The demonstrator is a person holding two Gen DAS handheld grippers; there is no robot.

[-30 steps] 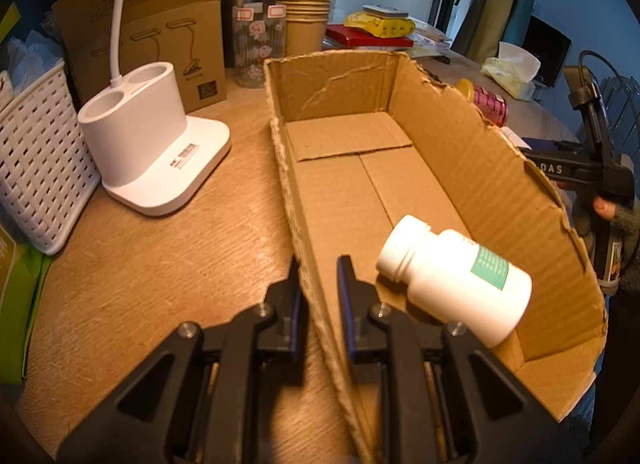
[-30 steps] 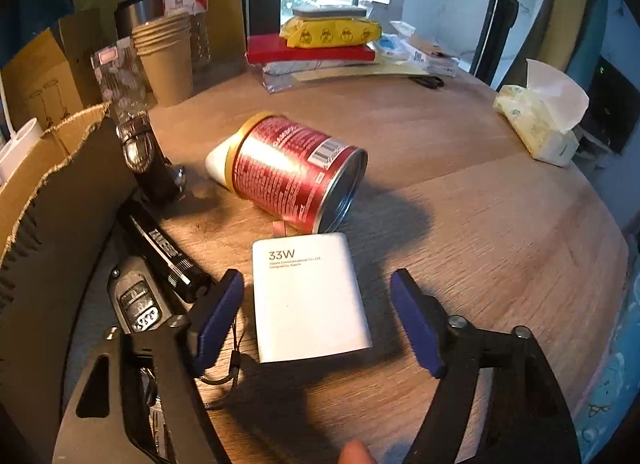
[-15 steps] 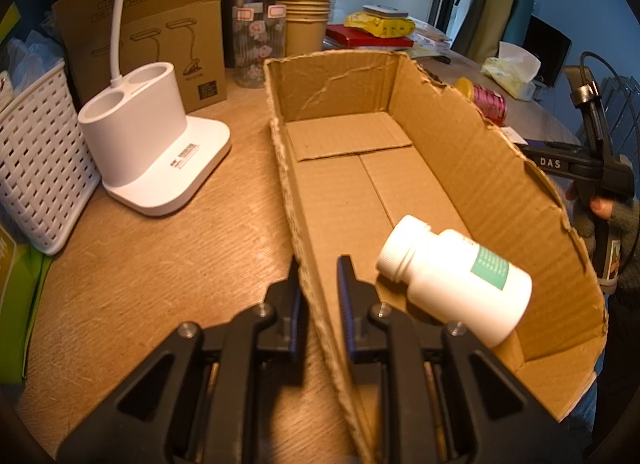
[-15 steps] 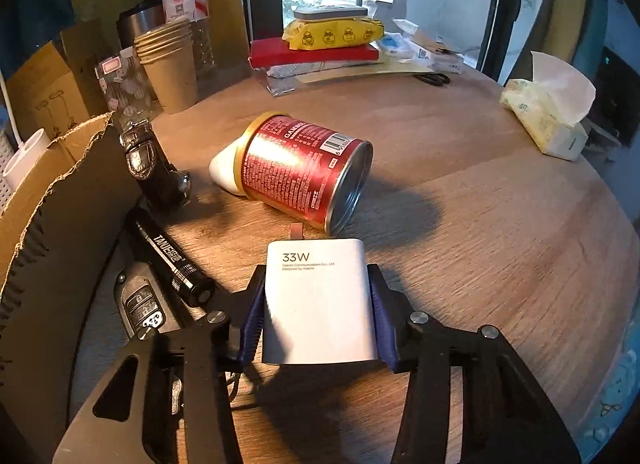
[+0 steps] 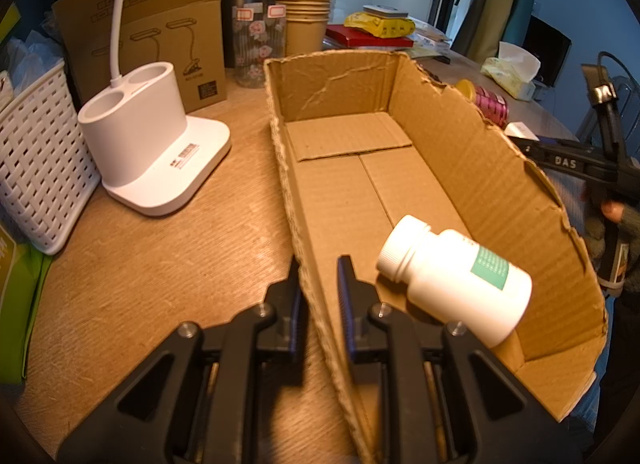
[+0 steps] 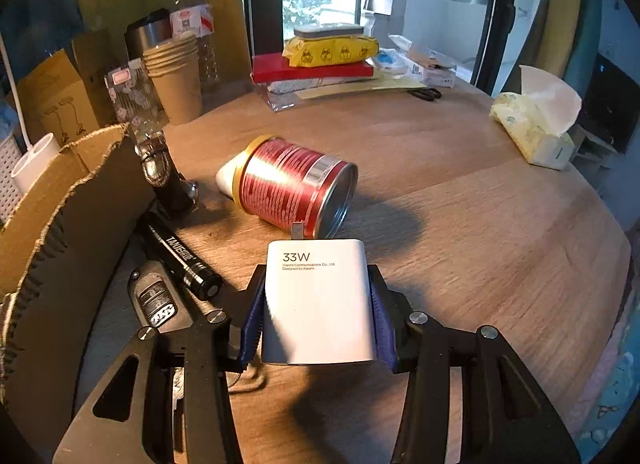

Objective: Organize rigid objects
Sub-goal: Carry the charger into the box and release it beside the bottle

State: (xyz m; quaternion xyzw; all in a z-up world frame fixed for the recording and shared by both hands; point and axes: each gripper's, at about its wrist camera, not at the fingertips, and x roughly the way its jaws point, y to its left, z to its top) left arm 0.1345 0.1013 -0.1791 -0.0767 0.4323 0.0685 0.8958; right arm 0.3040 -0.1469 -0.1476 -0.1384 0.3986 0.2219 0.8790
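Pinching the smooth white charger (image 6: pixel 318 300) by its flat sides, my right gripper (image 6: pixel 318 304) is pressing its blue pads (image 6: pixel 252 320) onto it just above the wood-grain table (image 6: pixel 480 223). My left gripper (image 5: pixel 318 296) is clamping the ragged corrugated wall of the long cardboard box (image 5: pixel 460 151), one finger on each side. A round white plastic bottle (image 5: pixel 452 280) is lying on its side inside the box. A ribbed red can (image 6: pixel 292 187) is lying beyond the charger.

Both wrist views downward, close; share cardboard box (image 5: pixel 460 167)
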